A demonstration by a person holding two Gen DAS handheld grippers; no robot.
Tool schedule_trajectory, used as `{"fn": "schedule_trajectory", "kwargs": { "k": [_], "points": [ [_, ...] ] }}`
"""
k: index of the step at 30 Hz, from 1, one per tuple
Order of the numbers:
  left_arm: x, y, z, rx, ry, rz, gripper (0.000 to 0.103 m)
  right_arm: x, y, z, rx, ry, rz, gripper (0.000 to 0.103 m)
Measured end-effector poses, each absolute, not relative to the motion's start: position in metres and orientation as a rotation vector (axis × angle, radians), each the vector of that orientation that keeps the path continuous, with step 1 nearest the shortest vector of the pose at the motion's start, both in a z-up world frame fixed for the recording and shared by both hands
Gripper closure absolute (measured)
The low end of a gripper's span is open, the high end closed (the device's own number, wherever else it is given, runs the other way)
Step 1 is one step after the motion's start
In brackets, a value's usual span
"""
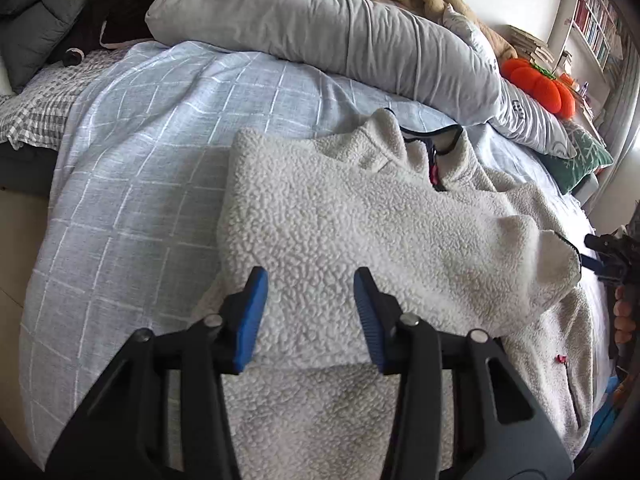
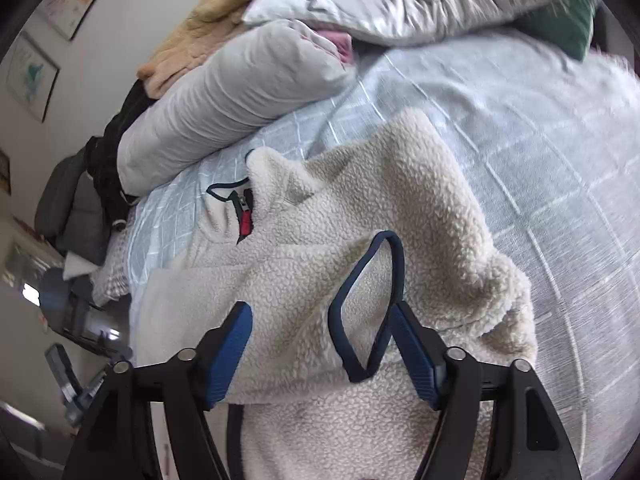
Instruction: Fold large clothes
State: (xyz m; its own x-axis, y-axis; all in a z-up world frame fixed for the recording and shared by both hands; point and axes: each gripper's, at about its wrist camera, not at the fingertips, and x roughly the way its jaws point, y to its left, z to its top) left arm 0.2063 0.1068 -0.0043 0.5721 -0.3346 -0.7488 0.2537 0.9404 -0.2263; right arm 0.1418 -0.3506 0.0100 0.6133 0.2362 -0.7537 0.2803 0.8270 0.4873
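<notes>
A cream fleece jacket [image 1: 360, 220] lies partly folded on the bed, its navy-trimmed collar and zip [image 1: 432, 148] toward the far side. My left gripper [image 1: 311, 312] hovers over the near folded edge, jaws apart, with fleece between the blue pads [image 1: 252, 320] but not pinched. In the right wrist view the same jacket [image 2: 420, 200] has a sleeve folded across it. The sleeve's navy-edged cuff [image 2: 360, 300] lies loose between the spread pads of my right gripper [image 2: 320, 344], which is open. That right gripper [image 1: 608, 256] also shows at the right edge of the left wrist view, with a hand [image 1: 624, 312].
The bed has a light blue grid-pattern cover [image 1: 140, 160]. A rolled grey duvet [image 1: 320, 24] and a tan blanket [image 2: 200, 20] line the far side. An orange pumpkin plush [image 1: 536, 84] and a green pillow [image 1: 576, 156] sit at the right; dark clothes [image 1: 100, 8] at the left.
</notes>
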Motion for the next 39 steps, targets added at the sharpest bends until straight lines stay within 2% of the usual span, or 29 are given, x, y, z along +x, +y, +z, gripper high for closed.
{"fn": "schedule_trajectory", "kwargs": {
  "k": [3, 5, 6, 8, 9, 13, 15, 17, 20, 22, 24, 26, 28, 30, 34, 39],
  "points": [
    [0.207, 0.102, -0.008, -0.085, 0.914, -0.352, 0.058, 0.149, -0.348, -0.009, 0.618, 1.001, -0.062, 0.031],
    [0.206, 0.099, -0.008, -0.073, 0.912, -0.349, 0.062, 0.158, -0.339, -0.024, 0.586, 1.042, -0.057, 0.059],
    [0.205, 0.099, -0.007, -0.069, 0.904, -0.345, 0.066, 0.163, -0.329, -0.028, 0.520, 1.071, -0.066, 0.083],
    [0.204, 0.098, 0.000, -0.062, 0.877, -0.330, 0.090, 0.166, -0.315, -0.021, 0.411, 1.063, -0.091, 0.086],
    [0.203, 0.098, 0.007, -0.050, 0.849, -0.326, 0.094, 0.166, -0.305, -0.006, 0.326, 1.022, -0.088, 0.086],
    [0.209, 0.092, 0.024, -0.038, 0.766, -0.346, 0.095, 0.157, -0.282, 0.059, 0.078, 0.805, -0.083, 0.087],
    [0.218, 0.086, 0.017, -0.027, 0.796, -0.364, 0.095, 0.160, -0.281, 0.072, 0.018, 0.758, -0.082, 0.086],
    [0.230, 0.075, -0.003, 0.015, 0.865, -0.366, 0.095, 0.167, -0.287, 0.063, 0.001, 0.779, -0.109, 0.086],
    [0.235, 0.061, -0.052, 0.095, 1.016, -0.395, 0.095, 0.179, -0.302, 0.020, -0.032, 0.865, -0.201, 0.086],
    [0.229, 0.059, -0.058, 0.125, 0.985, -0.413, 0.095, 0.187, -0.312, -0.025, -0.050, 0.985, -0.229, 0.085],
    [0.229, 0.062, -0.051, 0.124, 0.983, -0.429, 0.095, 0.185, -0.313, -0.043, -0.076, 1.009, -0.218, 0.084],
    [0.233, 0.068, -0.038, 0.088, 0.975, -0.430, 0.095, 0.181, -0.313, -0.035, -0.069, 0.973, -0.233, 0.079],
    [0.240, 0.072, -0.020, 0.070, 0.913, -0.411, 0.094, 0.177, -0.316, -0.019, -0.046, 0.944, -0.252, 0.061],
    [0.252, 0.072, -0.008, 0.072, 0.867, -0.394, 0.094, 0.172, -0.318, -0.002, -0.048, 0.876, -0.299, 0.050],
    [0.285, 0.068, -0.011, 0.073, 0.848, -0.348, 0.094, 0.171, -0.315, 0.023, 0.001, 0.785, -0.269, 0.049],
    [0.324, 0.073, -0.053, 0.052, 0.909, -0.264, 0.094, 0.187, -0.311, -0.013, -0.021, 0.847, -0.232, 0.049]
  ]
}}
